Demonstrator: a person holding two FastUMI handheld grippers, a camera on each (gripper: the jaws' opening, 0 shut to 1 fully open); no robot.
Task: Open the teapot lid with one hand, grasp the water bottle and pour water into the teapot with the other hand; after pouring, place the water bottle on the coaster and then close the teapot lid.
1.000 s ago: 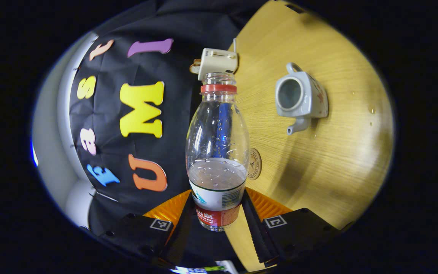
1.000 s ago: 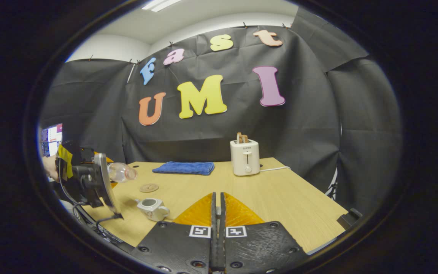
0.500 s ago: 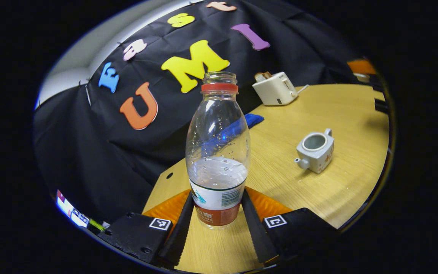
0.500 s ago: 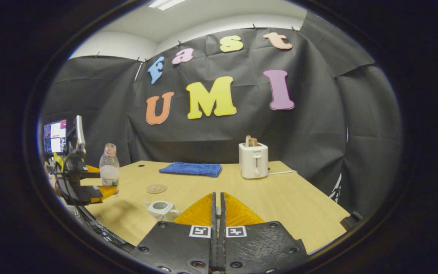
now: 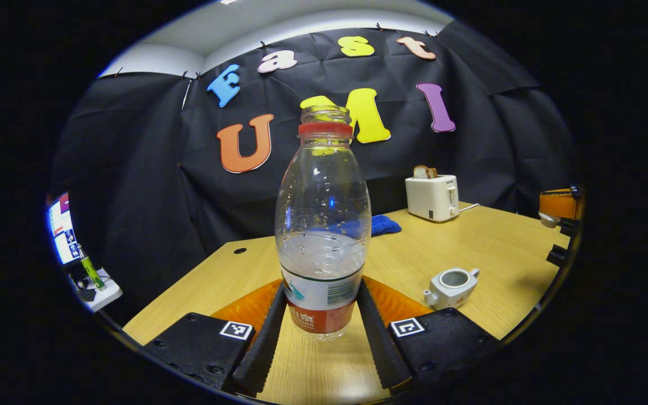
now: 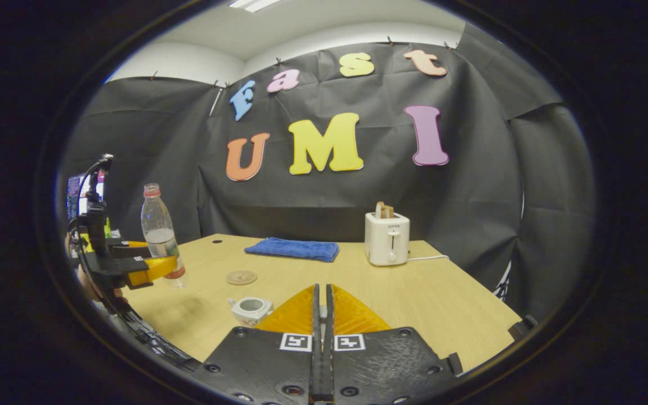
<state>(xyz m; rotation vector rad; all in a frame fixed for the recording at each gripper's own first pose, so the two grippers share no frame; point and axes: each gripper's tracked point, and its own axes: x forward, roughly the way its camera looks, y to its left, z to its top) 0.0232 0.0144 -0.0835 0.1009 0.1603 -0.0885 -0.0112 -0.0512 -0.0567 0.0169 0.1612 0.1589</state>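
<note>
Both fingers of the left tool clamp the upright water bottle (uncapped) above the worktop; right tool closed, its contents hidden; lidless teapot near the coaster.

A recording booth: black cloth wall behind wooden table.

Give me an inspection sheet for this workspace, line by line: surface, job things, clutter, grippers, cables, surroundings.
Surface: wooden table, no spill visible.
Job's things: water bottle upright, uncapped, partly filled, held above the table; teapot open, lid not on it; coaster bare, beyond the teapot.
Clutter: blue cloth and toaster with toast, at the far edge.
Grippers: left gripper jaws clamp the bottle's base; right gripper jaws together, whether they pinch the lid cannot be told.
Cables: toaster cord runs off the table.
Surroundings: screen at left.
</note>
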